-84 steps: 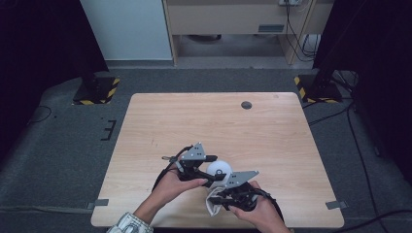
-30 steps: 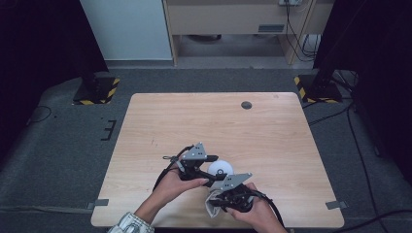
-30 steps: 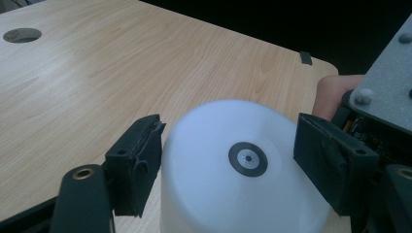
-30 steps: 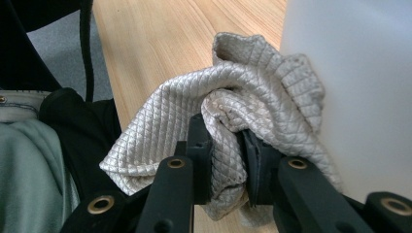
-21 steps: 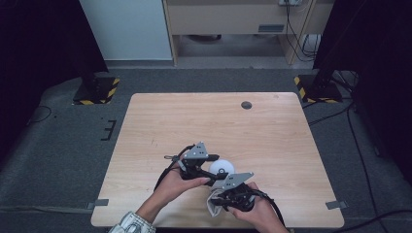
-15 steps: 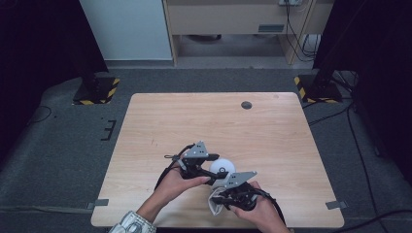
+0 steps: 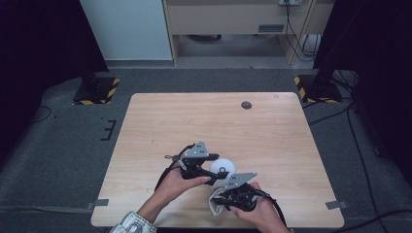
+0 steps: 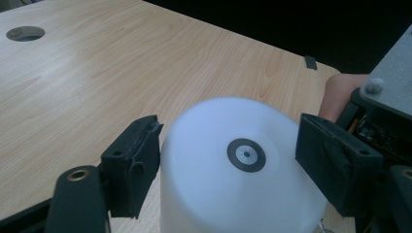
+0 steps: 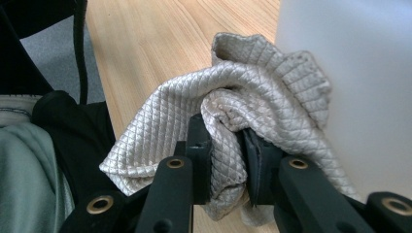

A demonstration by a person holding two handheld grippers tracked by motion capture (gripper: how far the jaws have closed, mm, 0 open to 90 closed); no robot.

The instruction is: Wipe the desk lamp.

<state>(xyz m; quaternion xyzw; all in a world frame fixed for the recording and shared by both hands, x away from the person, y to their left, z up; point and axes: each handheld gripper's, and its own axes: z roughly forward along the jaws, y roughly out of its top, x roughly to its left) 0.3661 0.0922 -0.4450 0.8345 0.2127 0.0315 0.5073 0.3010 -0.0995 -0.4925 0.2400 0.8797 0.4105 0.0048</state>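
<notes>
A white cup-like cylinder stands upside down on the table, a small dark ring at the centre of its base. My left gripper straddles it. Its jaws have just been opening a little, and the pads still rest on the cylinder's sides. In the high view the left gripper reaches the cylinder from the left. My right gripper is shut on a bunched beige quilted cloth, which lies against the cylinder's wall. The right gripper and cloth sit just in front of the cylinder.
The wooden table has a round cable hole near its far edge, also visible as the hole in the left gripper view. The right hand is close behind the cylinder. Cables trail from both grippers toward the near edge.
The right gripper with the cloth has shifted slightly beside the cylinder. The left gripper and the cylinder have stayed put.
</notes>
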